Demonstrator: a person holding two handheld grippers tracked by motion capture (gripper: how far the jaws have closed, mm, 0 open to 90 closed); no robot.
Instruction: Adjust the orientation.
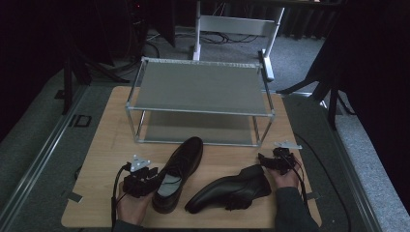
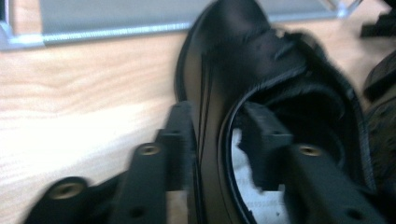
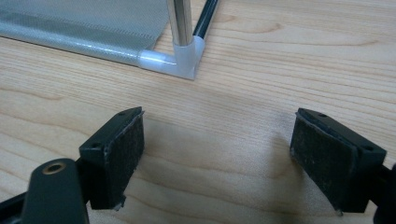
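Observation:
Two black leather shoes lie on the wooden table (image 1: pixel 104 145). The left shoe (image 1: pixel 180 166) points away from me toward the rack; the right shoe (image 1: pixel 231 188) lies across, toe to the left. My left gripper (image 1: pixel 153 176) is at the left shoe's heel end. In the left gripper view its jaws (image 2: pixel 217 116) straddle the shoe's (image 2: pixel 224 60) side wall, one outside and one inside the opening, with a gap to the pads, so it is open. My right gripper (image 1: pixel 265 159) (image 3: pixel 217 140) stands open over bare wood beside the right shoe's heel.
A two-tier metal shoe rack (image 1: pixel 198 87) with grey shelves stands at the table's far half; its front right foot (image 3: pixel 187 60) is just ahead of my right gripper. Grey carpet and a white table frame (image 1: pixel 237 24) lie beyond.

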